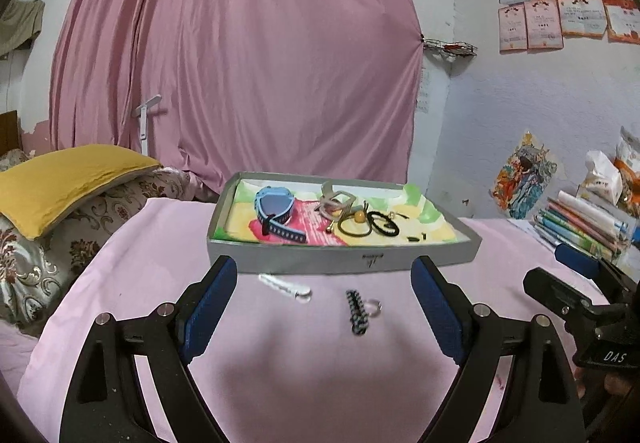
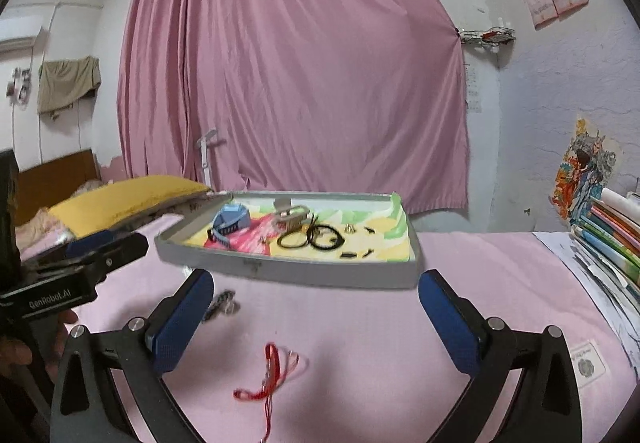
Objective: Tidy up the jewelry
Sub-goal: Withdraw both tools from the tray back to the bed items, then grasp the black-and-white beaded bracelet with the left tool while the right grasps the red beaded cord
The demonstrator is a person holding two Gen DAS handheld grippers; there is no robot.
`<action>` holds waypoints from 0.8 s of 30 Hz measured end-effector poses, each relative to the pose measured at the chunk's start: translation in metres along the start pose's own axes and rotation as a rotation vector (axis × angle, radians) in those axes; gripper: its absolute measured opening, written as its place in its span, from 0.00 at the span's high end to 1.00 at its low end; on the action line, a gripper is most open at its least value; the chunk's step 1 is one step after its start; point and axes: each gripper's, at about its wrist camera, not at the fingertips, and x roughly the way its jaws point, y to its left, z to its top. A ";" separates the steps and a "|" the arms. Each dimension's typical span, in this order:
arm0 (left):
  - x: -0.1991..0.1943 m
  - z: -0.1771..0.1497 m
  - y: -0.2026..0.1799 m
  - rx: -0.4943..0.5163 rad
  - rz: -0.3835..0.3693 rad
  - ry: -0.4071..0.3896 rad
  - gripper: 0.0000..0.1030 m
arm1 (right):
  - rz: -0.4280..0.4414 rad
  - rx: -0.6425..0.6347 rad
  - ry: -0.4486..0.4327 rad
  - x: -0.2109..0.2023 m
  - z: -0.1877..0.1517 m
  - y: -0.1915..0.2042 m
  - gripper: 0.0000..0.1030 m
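A grey tray (image 1: pixel 304 257) (image 2: pixel 320 275) sits on the pink-covered table, holding a blue watch (image 1: pixel 276 209) (image 2: pixel 232 221), black hair ties (image 1: pixel 382 225) (image 2: pixel 326 237), a clear clip (image 1: pixel 334 201) and small bits. In front of it lie a white braided piece (image 1: pixel 284 285) and a black-and-white braided cord with a ring (image 1: pixel 358 311) (image 2: pixel 220 305). A red string bracelet (image 2: pixel 272 375) lies nearer. My left gripper (image 1: pixel 324 275) stands open over the two cords, holding nothing. My right gripper (image 2: pixel 316 287) stands open above the red string, also with nothing in it.
A stack of books (image 1: pixel 580 223) (image 2: pixel 608 235) lies at the right edge of the table. A yellow pillow (image 1: pixel 68 179) rests on bedding at the left. A pink curtain (image 1: pixel 240 63) hangs behind. A small white card (image 2: pixel 586 365) lies near the right front.
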 end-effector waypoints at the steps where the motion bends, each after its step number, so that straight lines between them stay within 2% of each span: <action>1: 0.000 -0.003 0.000 0.002 0.003 0.003 0.18 | 0.001 -0.005 0.008 0.000 -0.003 0.001 0.00; 5: 0.004 -0.011 0.004 -0.004 0.006 0.049 0.18 | 0.018 -0.026 0.062 0.005 -0.018 0.006 0.00; 11: 0.018 -0.019 0.007 -0.015 -0.006 0.172 0.18 | 0.057 -0.045 0.192 0.022 -0.034 0.010 0.01; 13: 0.023 -0.020 0.009 -0.032 -0.026 0.213 0.18 | 0.073 -0.044 0.239 0.027 -0.038 0.010 0.06; 17: 0.034 -0.022 0.008 -0.022 -0.016 0.284 0.18 | 0.099 -0.042 0.316 0.036 -0.044 0.011 0.16; 19: 0.039 -0.022 0.005 -0.015 -0.017 0.317 0.18 | 0.107 -0.053 0.350 0.040 -0.046 0.013 0.27; 22: 0.047 -0.021 0.003 -0.014 -0.017 0.363 0.18 | 0.118 -0.062 0.388 0.045 -0.048 0.014 0.38; 24: 0.053 -0.020 0.003 -0.021 -0.025 0.391 0.18 | 0.130 -0.061 0.400 0.046 -0.047 0.015 0.41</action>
